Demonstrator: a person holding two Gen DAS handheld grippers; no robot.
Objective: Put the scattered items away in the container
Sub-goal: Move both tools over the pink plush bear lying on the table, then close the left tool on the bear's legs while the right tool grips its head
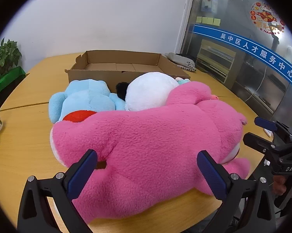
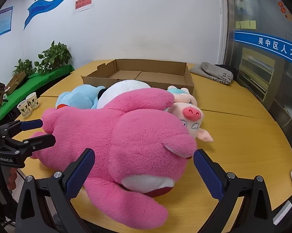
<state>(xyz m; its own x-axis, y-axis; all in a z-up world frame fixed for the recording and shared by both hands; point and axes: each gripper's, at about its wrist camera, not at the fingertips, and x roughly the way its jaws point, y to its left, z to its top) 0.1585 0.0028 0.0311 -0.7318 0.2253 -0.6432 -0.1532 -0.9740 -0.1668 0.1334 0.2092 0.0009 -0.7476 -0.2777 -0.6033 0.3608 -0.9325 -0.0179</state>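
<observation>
A big pink plush bear (image 1: 155, 141) lies on the wooden table (image 1: 25, 136); it also shows in the right wrist view (image 2: 116, 134). Behind it lie a light blue plush (image 1: 83, 99), a white plush (image 1: 149, 91) and a pale pink pig plush (image 2: 192, 116). An open cardboard box (image 1: 99, 73) stands behind them, empty inside; it also shows in the right wrist view (image 2: 142, 71). My left gripper (image 1: 147, 174) is open, its jaws either side of the bear's rear. My right gripper (image 2: 144, 174) is open around the bear's head.
Paper cups (image 2: 28, 104) stand at the table's left edge. Folded grey cloth (image 2: 213, 73) lies at the back right. Potted plants (image 2: 52, 56) sit on a green ledge to the left. A glass partition stands on the right.
</observation>
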